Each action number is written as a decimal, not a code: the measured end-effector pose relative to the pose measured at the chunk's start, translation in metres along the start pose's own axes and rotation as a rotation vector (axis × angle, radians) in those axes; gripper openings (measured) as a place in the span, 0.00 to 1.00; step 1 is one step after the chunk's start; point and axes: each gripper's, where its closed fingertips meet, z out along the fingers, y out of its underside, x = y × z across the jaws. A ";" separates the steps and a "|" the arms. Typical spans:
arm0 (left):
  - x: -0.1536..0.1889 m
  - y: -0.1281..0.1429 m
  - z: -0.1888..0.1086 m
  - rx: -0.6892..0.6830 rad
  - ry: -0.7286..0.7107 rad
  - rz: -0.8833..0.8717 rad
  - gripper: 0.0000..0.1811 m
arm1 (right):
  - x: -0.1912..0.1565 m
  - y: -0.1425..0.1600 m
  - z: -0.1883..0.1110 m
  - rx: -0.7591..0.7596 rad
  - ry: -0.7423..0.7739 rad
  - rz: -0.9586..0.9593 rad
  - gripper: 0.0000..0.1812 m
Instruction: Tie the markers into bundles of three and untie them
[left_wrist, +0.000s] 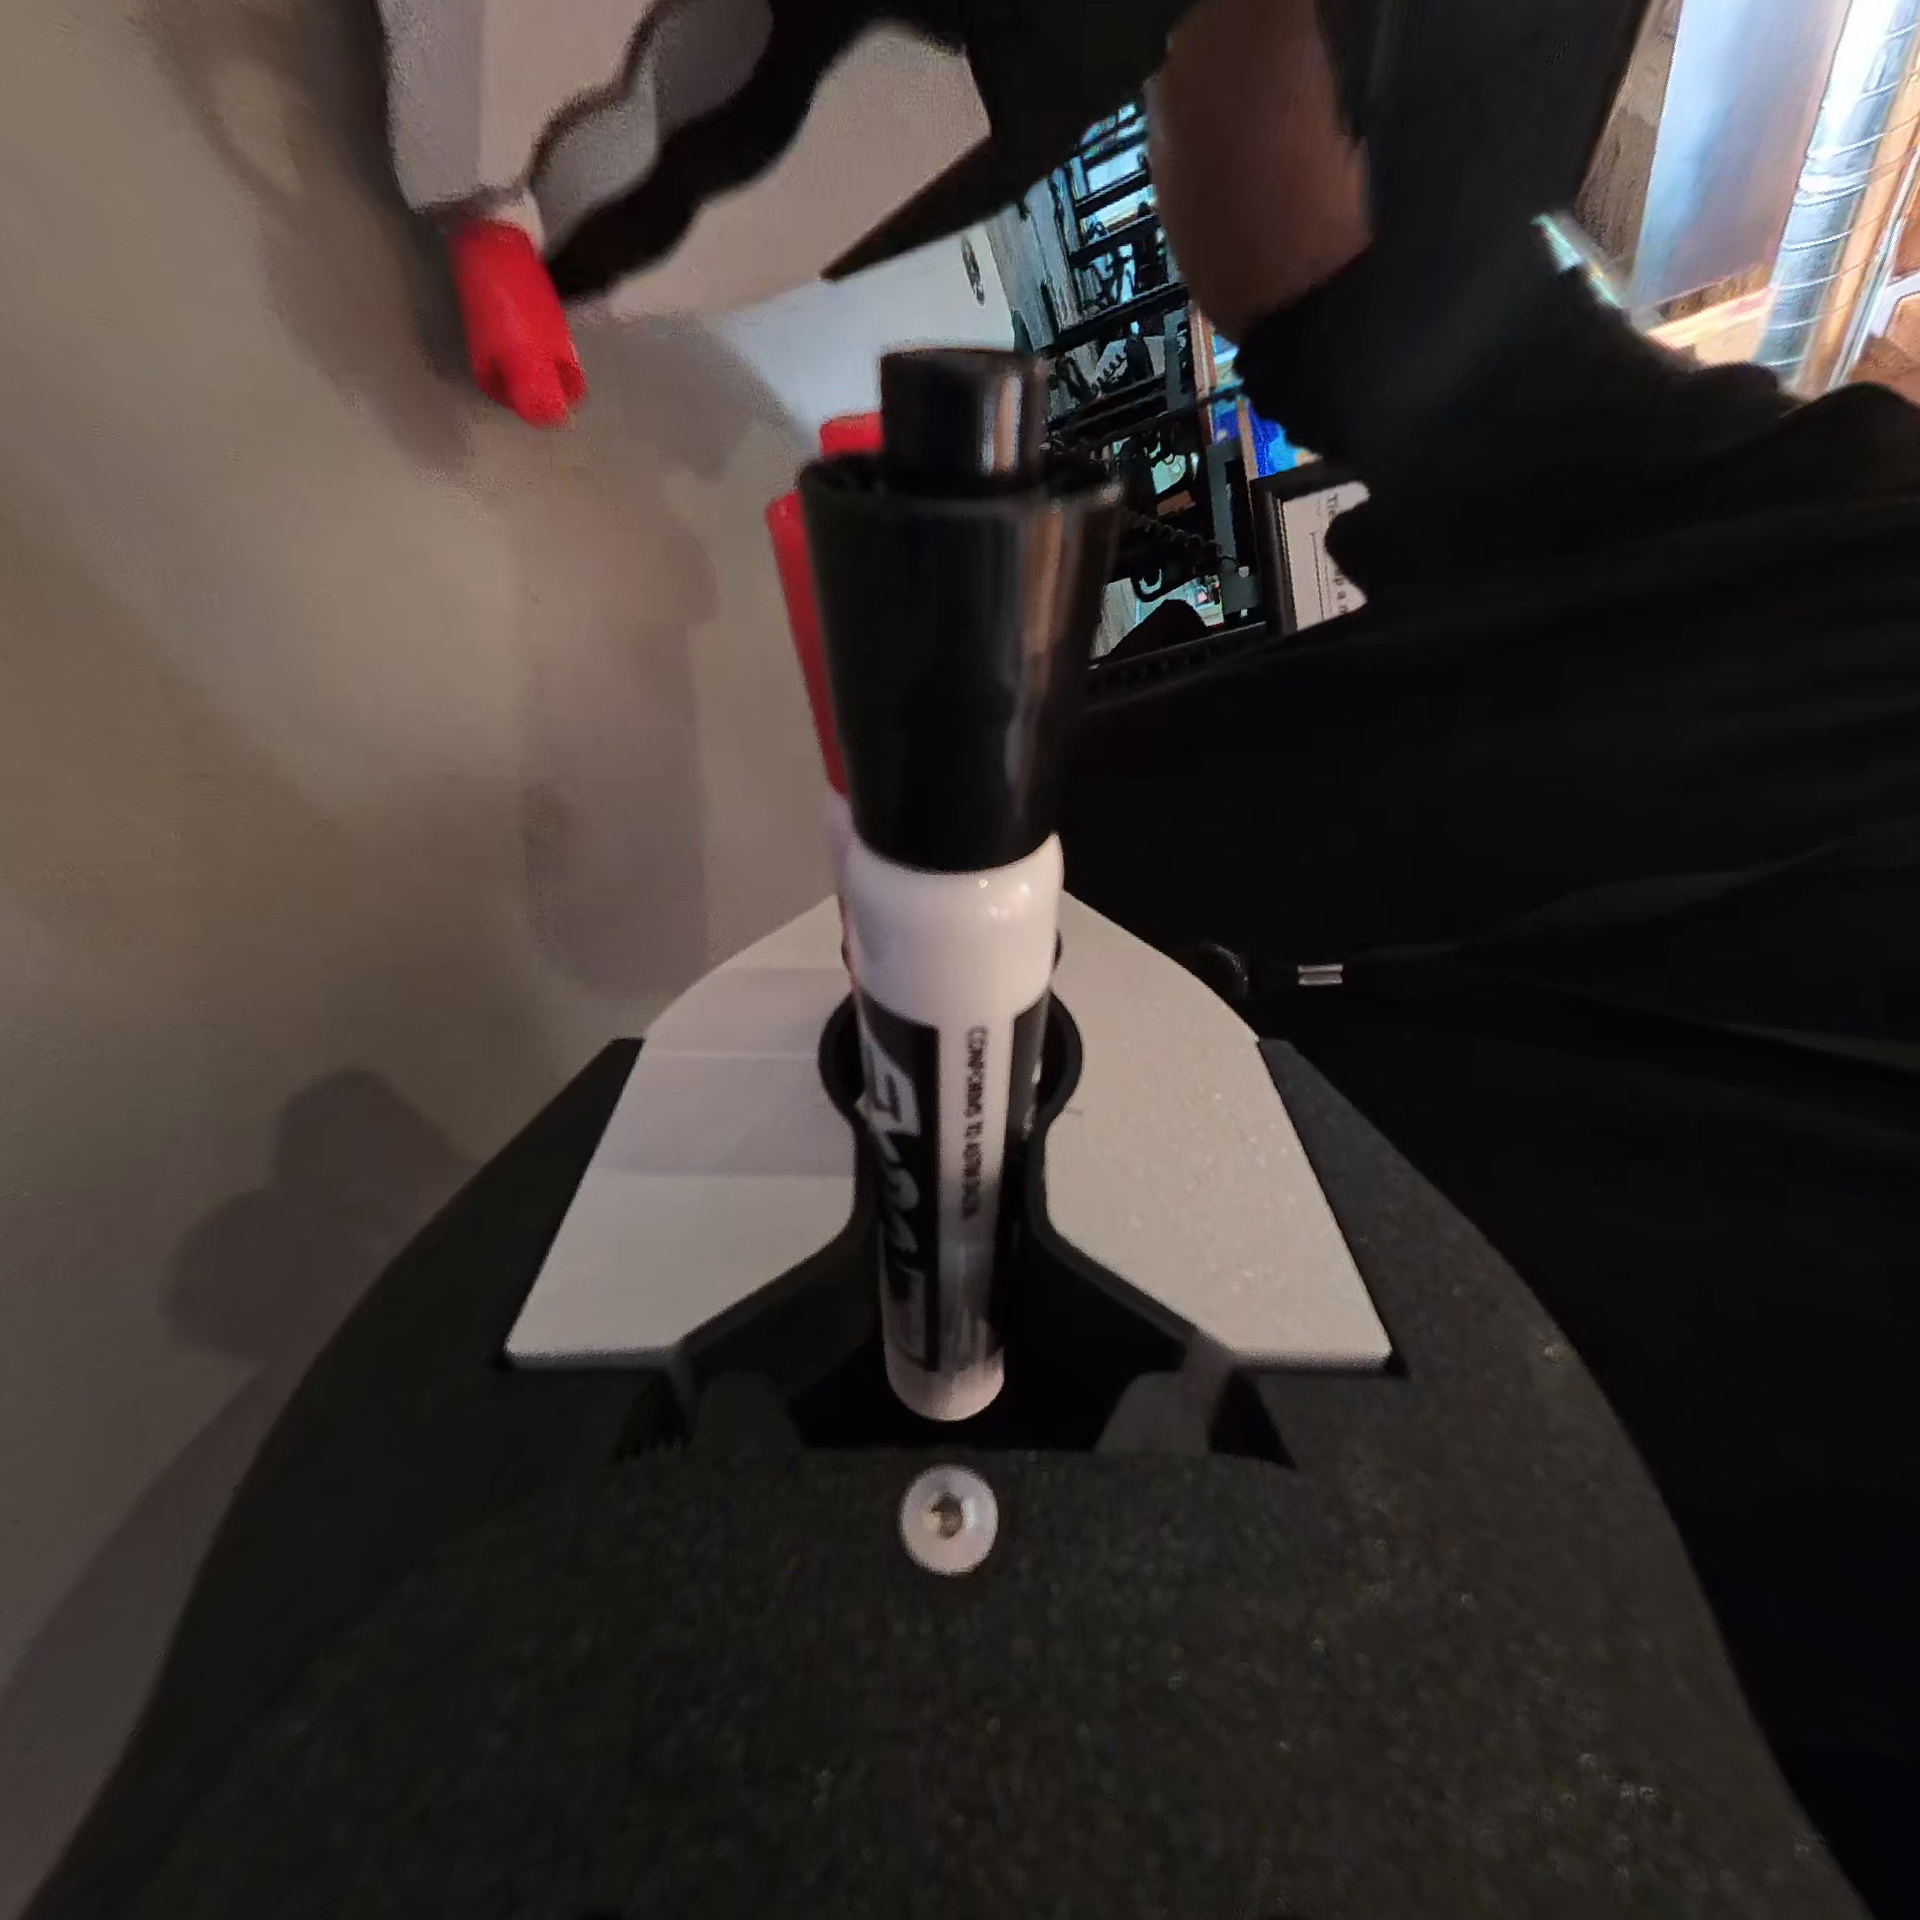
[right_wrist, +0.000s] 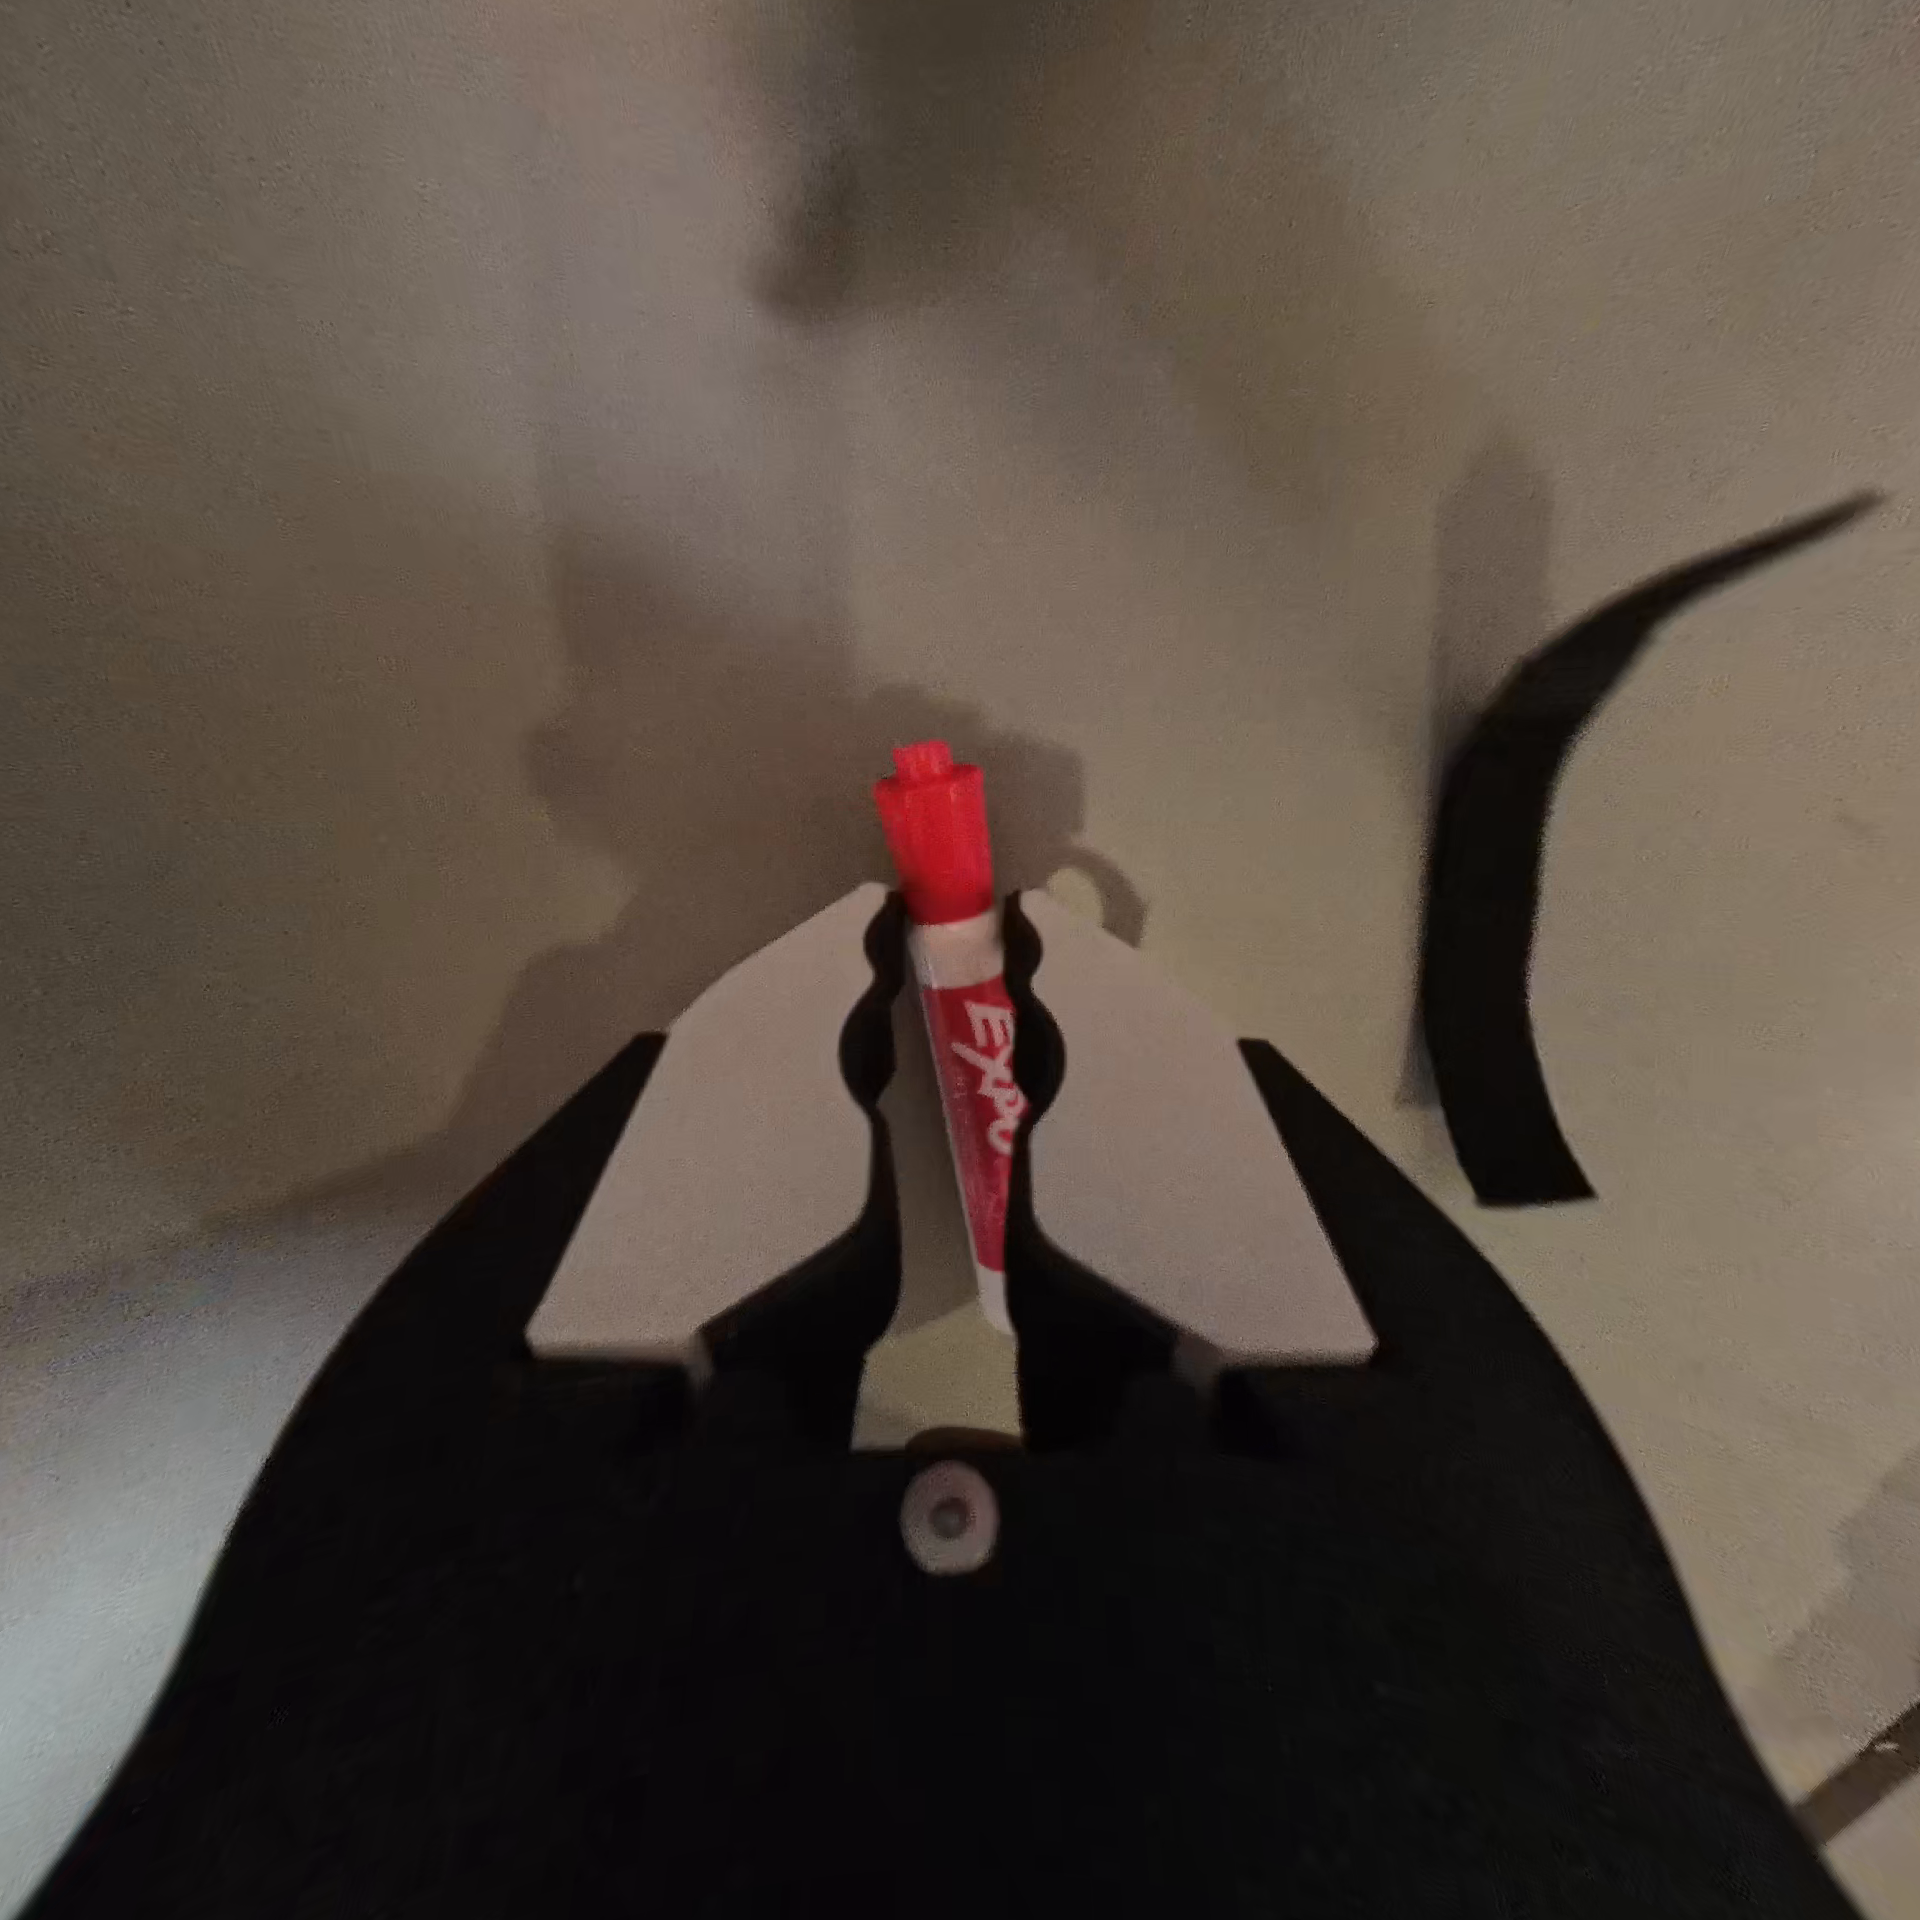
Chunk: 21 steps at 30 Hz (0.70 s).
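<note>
A pale table surface, crossed by soft shadows, was seen in both views. A black strap was found lying curved on it at the right of the right wrist view, well apart from the right gripper. In the left wrist view the right side was filled by a person's dark sleeve, with cluttered dark shelving seen beyond it. At the upper left of that view the other gripper's pale finger was seen, blurred, with a red marker's cap protruding from it.

The left gripper was seen closed around a black-capped marker, the white barrel being clamped between the pale fingers and the cap pointing forward beyond the tips. A second red-capped marker was seen just behind and to the left of the black one; whether it was also clamped could not be told.

The right gripper was seen nearly closed on the red marker, which was pinched near the fingertips, slightly tilted, its red cap projecting past them above the table.
</note>
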 end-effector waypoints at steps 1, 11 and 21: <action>0.000 -0.001 0.000 -0.008 -0.001 0.004 0.14 | 0.006 -0.006 -0.007 0.084 0.017 0.098 0.09; -0.015 -0.027 0.003 -0.019 -0.056 0.041 0.14 | 0.045 -0.063 -0.143 1.616 -0.068 0.953 0.09; -0.001 -0.041 0.024 -0.013 0.006 0.075 0.14 | 0.043 -0.064 -0.141 2.030 -0.095 1.044 0.09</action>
